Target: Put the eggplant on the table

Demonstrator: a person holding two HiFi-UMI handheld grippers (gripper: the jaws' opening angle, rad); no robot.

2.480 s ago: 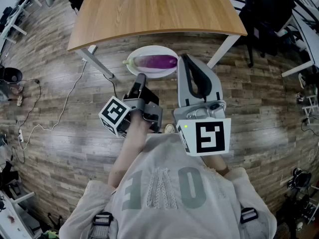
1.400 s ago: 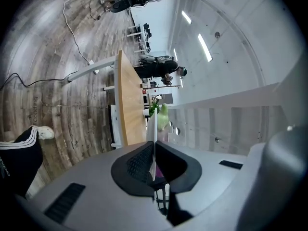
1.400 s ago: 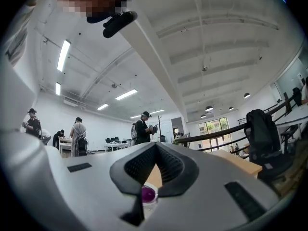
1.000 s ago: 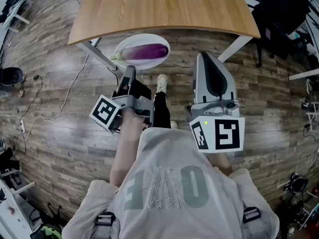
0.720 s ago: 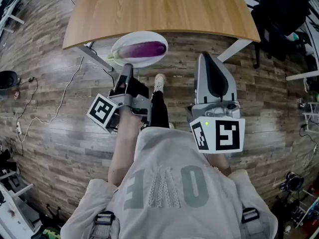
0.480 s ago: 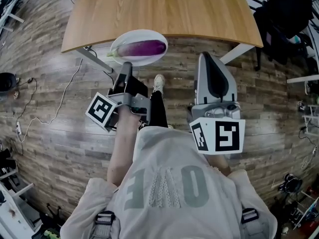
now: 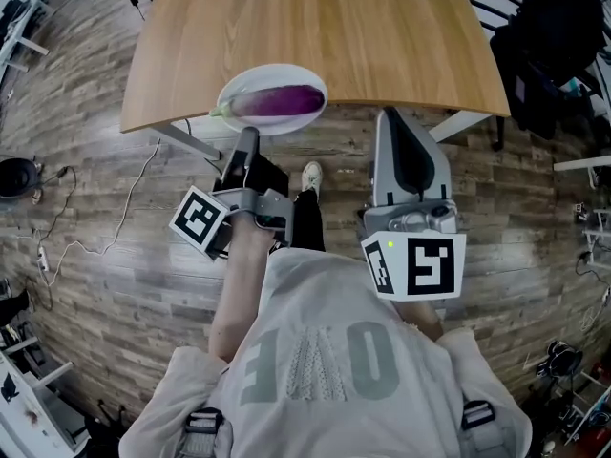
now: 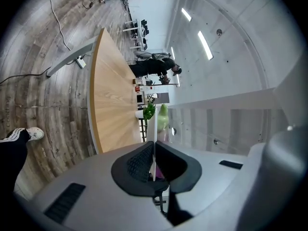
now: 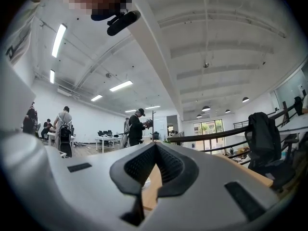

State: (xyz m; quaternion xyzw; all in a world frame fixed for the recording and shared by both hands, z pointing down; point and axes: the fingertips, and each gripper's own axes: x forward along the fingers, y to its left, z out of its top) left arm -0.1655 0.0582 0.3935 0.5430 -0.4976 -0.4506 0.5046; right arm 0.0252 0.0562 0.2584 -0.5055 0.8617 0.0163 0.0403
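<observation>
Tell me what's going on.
A person holds a gripper in each hand. The left claw is clamped on the rim of a white round plate carrying a long purple eggplant, at the near edge of the light wooden table. The right claw is shut and empty. Whether the plate rests on the table is unclear.

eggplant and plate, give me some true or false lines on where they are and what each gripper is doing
1. The eggplant lies on a white plate. True.
2. The left gripper is open and empty. False: its jaws are shut on the plate's rim.
3. The right gripper grips the eggplant. False: its jaws are together with nothing between them.
4. In the head view the plate overlaps the near edge of the table. True.
</observation>
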